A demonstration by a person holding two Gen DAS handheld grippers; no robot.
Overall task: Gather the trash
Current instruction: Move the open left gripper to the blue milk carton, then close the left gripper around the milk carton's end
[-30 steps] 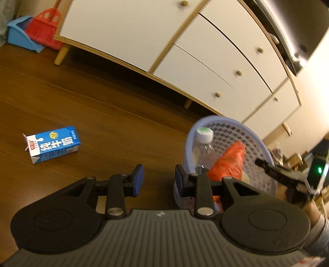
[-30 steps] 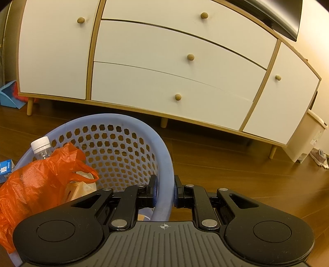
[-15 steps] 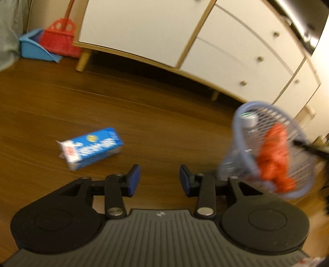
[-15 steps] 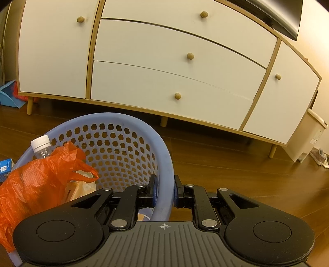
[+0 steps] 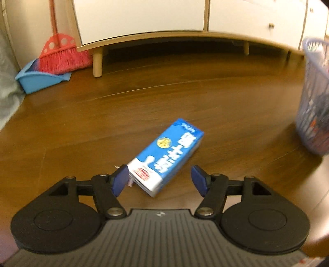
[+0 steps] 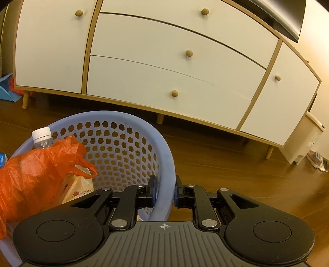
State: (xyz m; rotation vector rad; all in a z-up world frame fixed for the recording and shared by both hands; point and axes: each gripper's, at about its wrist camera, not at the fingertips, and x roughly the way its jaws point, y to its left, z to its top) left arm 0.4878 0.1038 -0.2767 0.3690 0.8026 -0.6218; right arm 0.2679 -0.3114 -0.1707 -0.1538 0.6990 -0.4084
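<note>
The left gripper [image 5: 160,178] is hovering low over the wooden floor [image 5: 82,123] with its fingers [image 5: 120,180] spread wide apart, gripping nothing. A blue milk carton [image 5: 166,155] is lying flat on the floor just ahead of it — its white, red-printed end is sitting between the two blue pads, close beside the left one, while its far end is angling away toward the upper right. Whether the left pad is touching the carton cannot be told; the right pad is standing clear of it.

Off at the right edge of the left wrist view, a lavender mesh basket [image 5: 314,92] is showing, well apart from the carton. A red broom [image 5: 61,53] is leaning in a blue dustpan [image 5: 39,80] near the leg of a white sideboard [image 5: 144,18] at the back.

The right gripper [image 6: 164,191] is holding that same basket [image 6: 164,164] by its rim — the fingers are clamped together on the lavender rim, one pad inside the wall and one outside. Inside the basket, a crumpled orange plastic bag [image 6: 35,176] is filling the left side, a clear bottle with a white cap [image 6: 42,136] is standing up behind it, and a pale paper package [image 6: 76,189] is lying underneath. The sideboard's white drawers with round wooden knobs [image 6: 188,53] are filling the background, and a cream bin [image 6: 306,139] is sitting on the floor at its right end.
</note>
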